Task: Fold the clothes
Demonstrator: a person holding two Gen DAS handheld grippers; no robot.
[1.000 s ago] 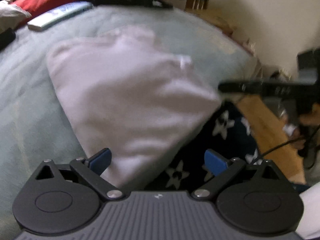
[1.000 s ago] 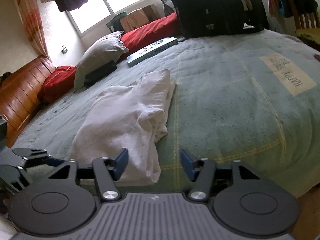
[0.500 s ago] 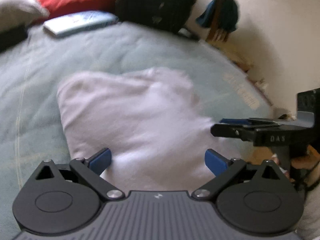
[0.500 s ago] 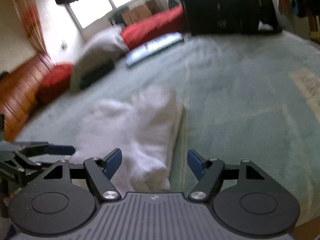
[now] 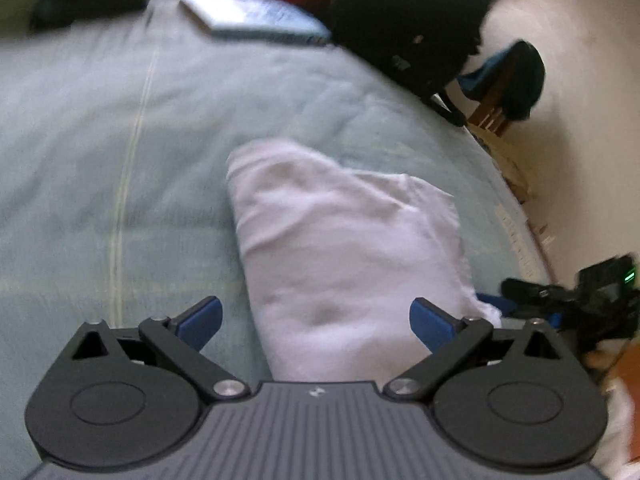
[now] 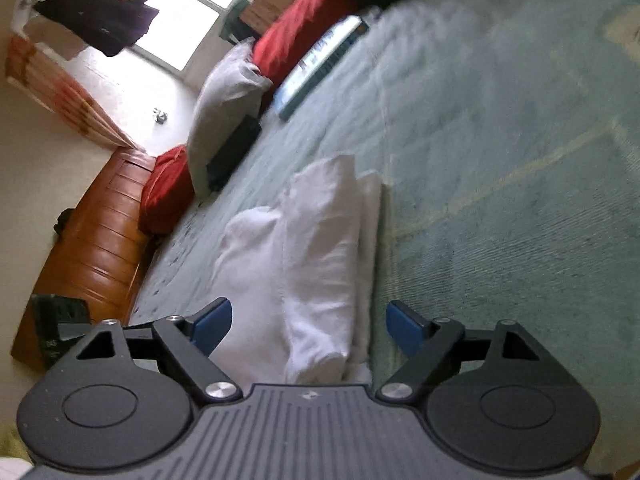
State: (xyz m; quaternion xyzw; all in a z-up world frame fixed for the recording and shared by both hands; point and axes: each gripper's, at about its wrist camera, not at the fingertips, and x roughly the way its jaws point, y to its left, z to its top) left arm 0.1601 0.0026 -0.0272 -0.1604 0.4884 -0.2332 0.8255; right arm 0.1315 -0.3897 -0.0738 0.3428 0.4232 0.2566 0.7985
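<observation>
A white garment (image 5: 344, 248), folded lengthwise into a narrow stack, lies on the pale green bedspread (image 5: 100, 160). In the right wrist view the white garment (image 6: 312, 264) shows layered folds. My left gripper (image 5: 316, 320) is open, its blue pads either side of the garment's near end, just above it. My right gripper (image 6: 308, 320) is open too, over the same near end of the garment. The right gripper also shows at the right edge of the left wrist view (image 5: 560, 296). Neither gripper holds cloth.
A book (image 6: 320, 64) and red pillows (image 6: 304, 36) lie at the bed's far end, with a grey pillow (image 6: 224, 108) and a black bag (image 5: 408, 20). A wooden headboard (image 6: 92, 248) stands to the left. The bed edge and a chair (image 5: 508, 92) are on the right.
Both grippers have come in over the garment's near end and tilted. The garment now looks narrower in both views. Both stay open.
</observation>
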